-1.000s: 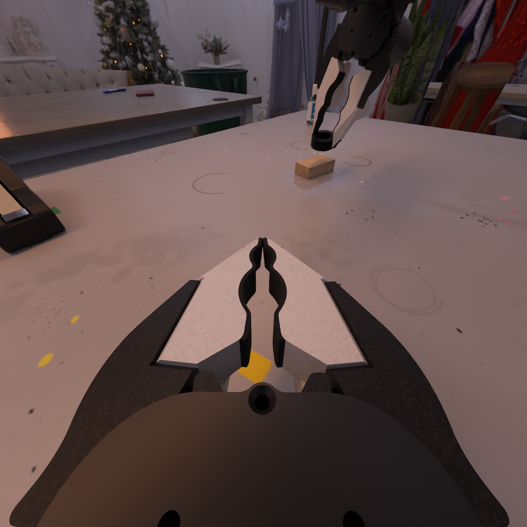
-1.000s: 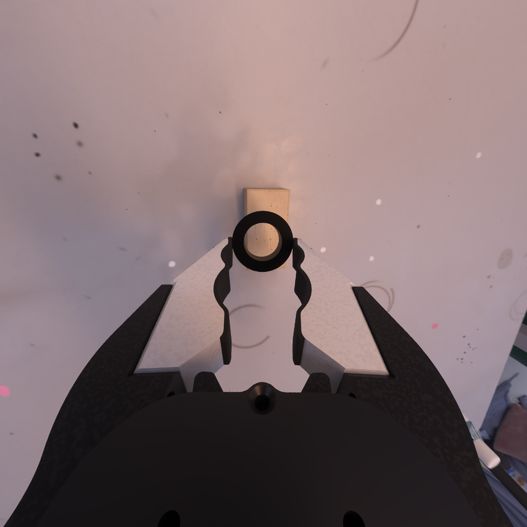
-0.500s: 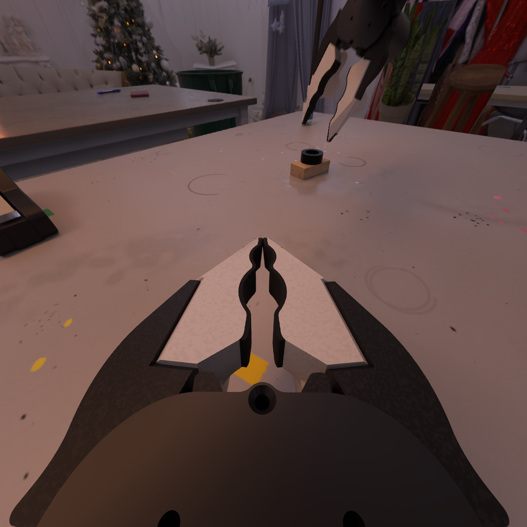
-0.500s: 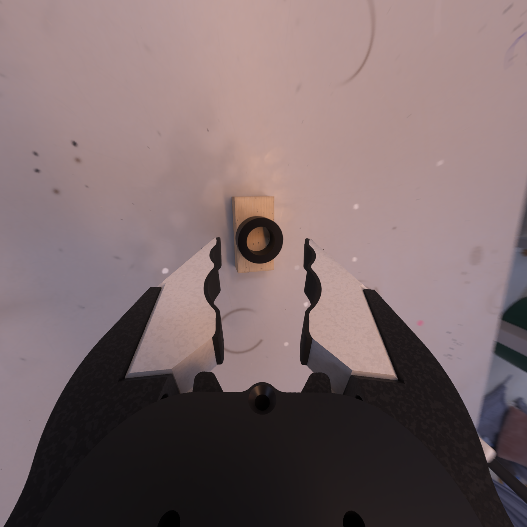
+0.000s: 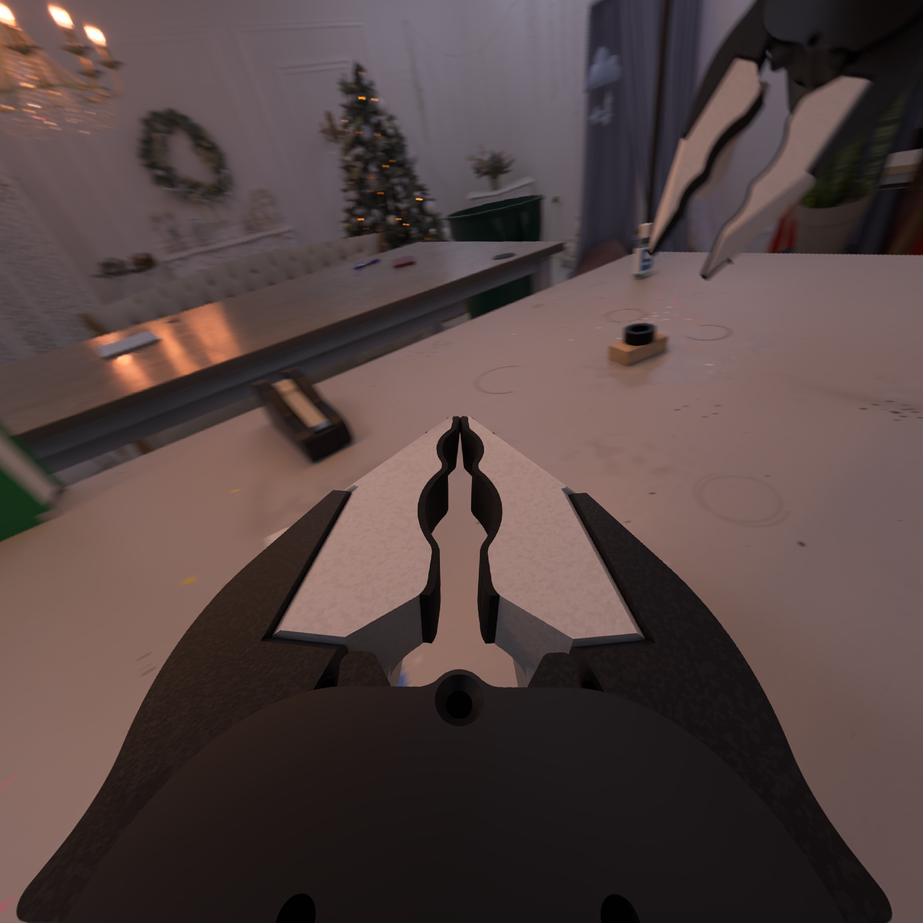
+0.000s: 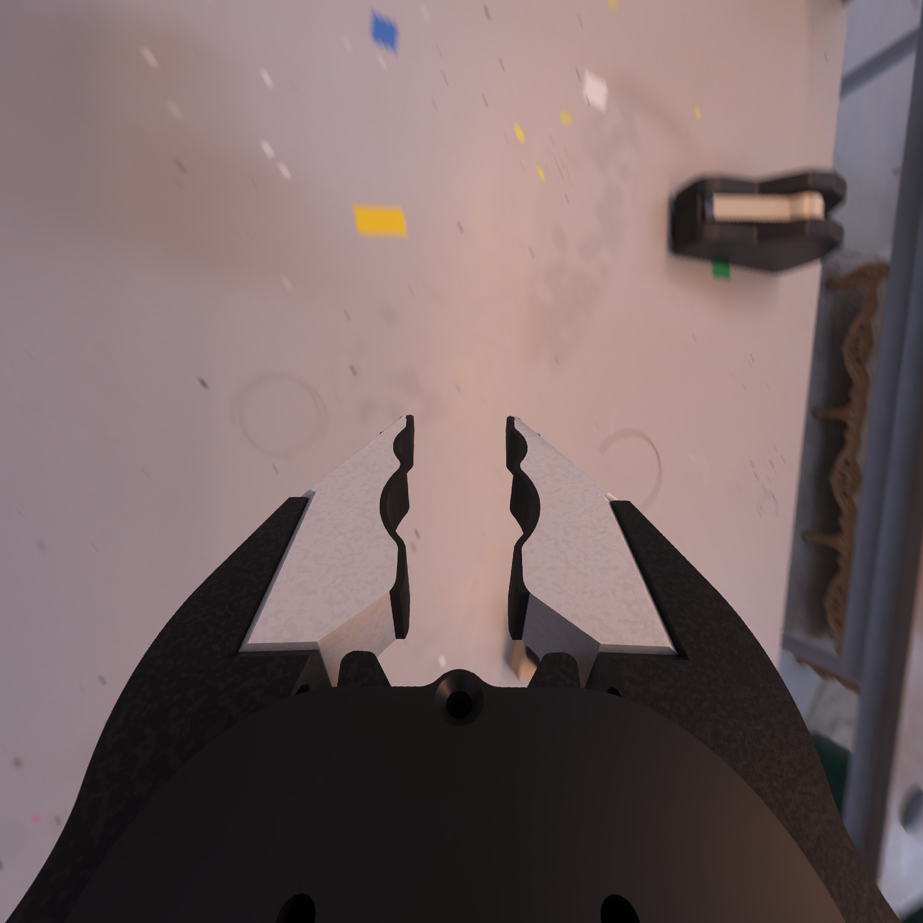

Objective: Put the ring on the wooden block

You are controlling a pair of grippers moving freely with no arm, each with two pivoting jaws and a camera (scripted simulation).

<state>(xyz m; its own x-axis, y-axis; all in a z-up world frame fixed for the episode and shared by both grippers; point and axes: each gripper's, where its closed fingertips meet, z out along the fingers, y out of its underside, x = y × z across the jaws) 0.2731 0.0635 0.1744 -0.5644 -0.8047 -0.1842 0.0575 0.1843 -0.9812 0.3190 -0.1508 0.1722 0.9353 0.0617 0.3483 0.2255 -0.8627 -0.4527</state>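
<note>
Black and thick, the ring [image 5: 640,333] sits flat on top of the block [image 5: 638,349], a pale wooden piece lying on the table [image 5: 749,424]. Ring and block show only in the left wrist view, far ahead and to the right.

Above them in that view hangs the right gripper [image 5: 678,262], tilted, its tips pointing down at the table beyond the block and well clear of the ring. Its fingers [image 5: 699,165] are apart and hold nothing. Just beside its nearer tip a small white bottle [image 5: 643,252] stands upright on the table.

Seen from its own camera, the right gripper [image 6: 459,419] shows a clear gap between its jaws, with only bare table [image 6: 150,249] showing through. Coloured flecks are scattered on that surface, among them a yellow patch [image 6: 379,220] and a blue one [image 6: 384,31]. A black holder [image 6: 756,222] with a pale strip in it lies to the upper right, near the table edge.

The left gripper [image 5: 459,419] is low over the table, its tips touching each other and nothing between them. The same black holder [image 5: 304,419] lies to its left. Beyond stands a second, darker table [image 5: 249,319], with a lit tree [image 5: 379,165] and a wreath [image 5: 182,152] at the blurred back wall.
</note>
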